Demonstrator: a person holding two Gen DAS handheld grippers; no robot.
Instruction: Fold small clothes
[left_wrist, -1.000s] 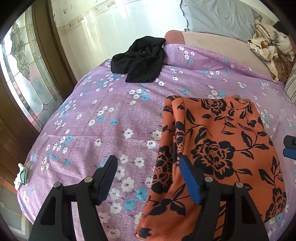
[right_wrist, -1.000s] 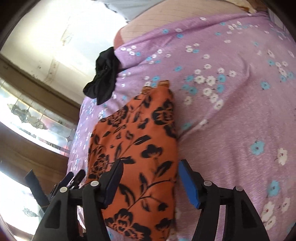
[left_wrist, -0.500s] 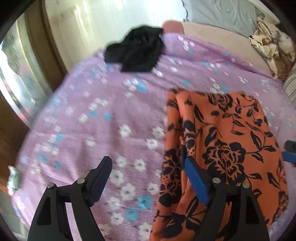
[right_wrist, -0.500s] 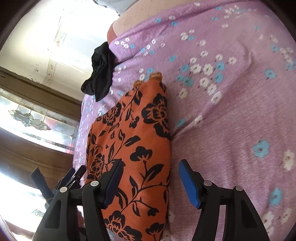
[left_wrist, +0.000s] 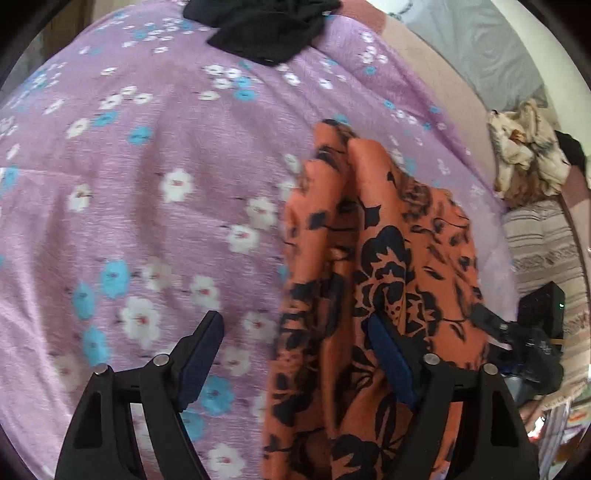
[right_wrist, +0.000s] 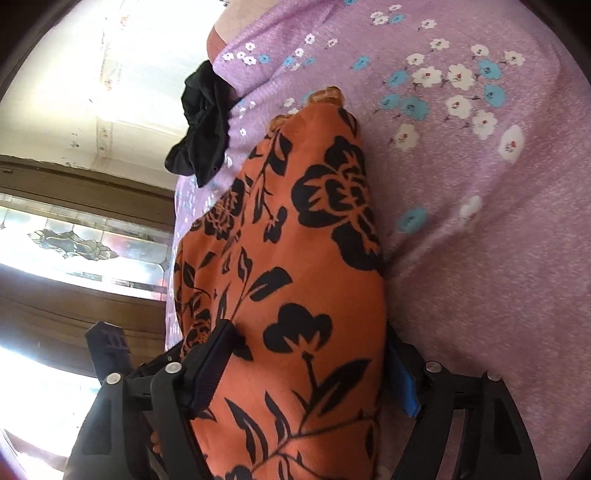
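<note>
An orange garment with black flowers (left_wrist: 391, 258) lies folded in a long strip on the purple flowered bedspread (left_wrist: 147, 184). My left gripper (left_wrist: 295, 354) is open low over the garment's left edge: one fingertip (left_wrist: 201, 347) over bare bedspread, the other on the cloth. In the right wrist view the same garment (right_wrist: 303, 258) runs up between the fingers of my right gripper (right_wrist: 306, 373). Its jaws are opening and straddle the near end, the right pad (right_wrist: 402, 384) at the cloth's right edge. Neither gripper presses on the cloth.
A crumpled black garment (left_wrist: 266, 26) lies at the far end of the bed near the wall. A bundle of patterned cloth (left_wrist: 524, 155) and a striped fabric (left_wrist: 543, 243) sit to the right. A wooden door with stained glass (right_wrist: 74, 243) stands beside the bed.
Both grippers have sunk closer to the orange garment. The left view has tipped downward and swung. The right jaws now stand wider across the garment's near end.
</note>
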